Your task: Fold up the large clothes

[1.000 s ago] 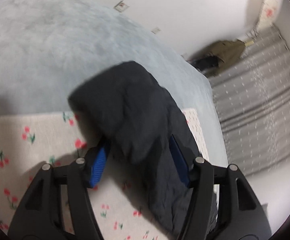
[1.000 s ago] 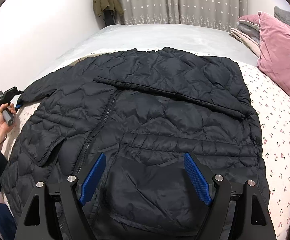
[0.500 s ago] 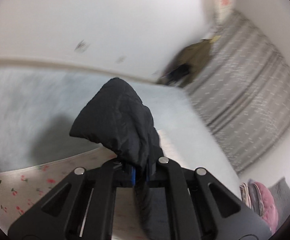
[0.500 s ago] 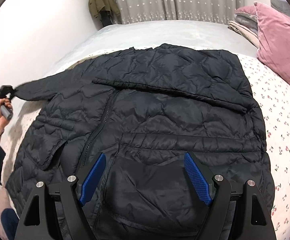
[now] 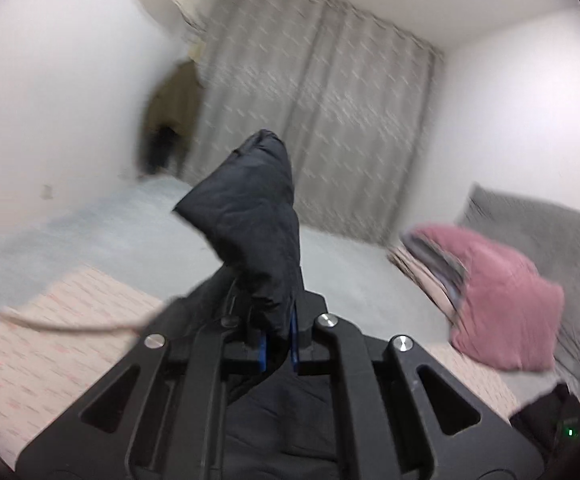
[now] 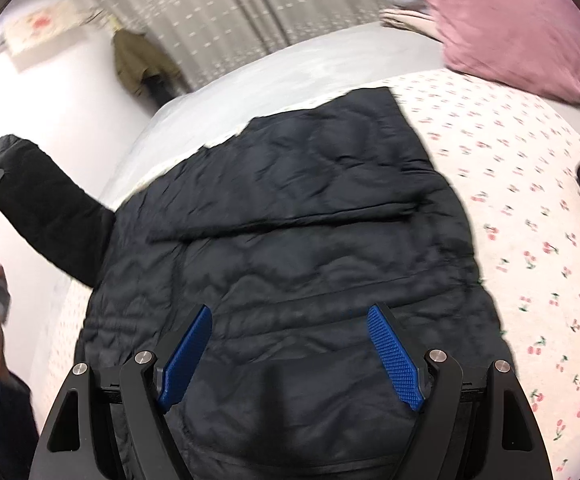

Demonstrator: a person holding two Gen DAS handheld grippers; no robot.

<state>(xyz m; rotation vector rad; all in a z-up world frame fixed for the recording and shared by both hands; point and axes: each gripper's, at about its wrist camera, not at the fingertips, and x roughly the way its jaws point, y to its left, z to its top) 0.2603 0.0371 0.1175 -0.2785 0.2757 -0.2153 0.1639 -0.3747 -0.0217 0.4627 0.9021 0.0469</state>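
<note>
**Sleeve lifted off a quilted jacket on the bed**

The bed point(image 6: 530, 184) with its cherry-print sheet fills the right wrist view. The black quilted jacket point(image 6: 310, 240) lies flat across the frame's centre. Its sleeve point(image 5: 255, 220) stands up in the middle of the left view, pinched by the left gripper point(image 5: 277, 344). The right gripper point(image 6: 290, 356) hovers wide above the hem, at bottom centre.
</note>
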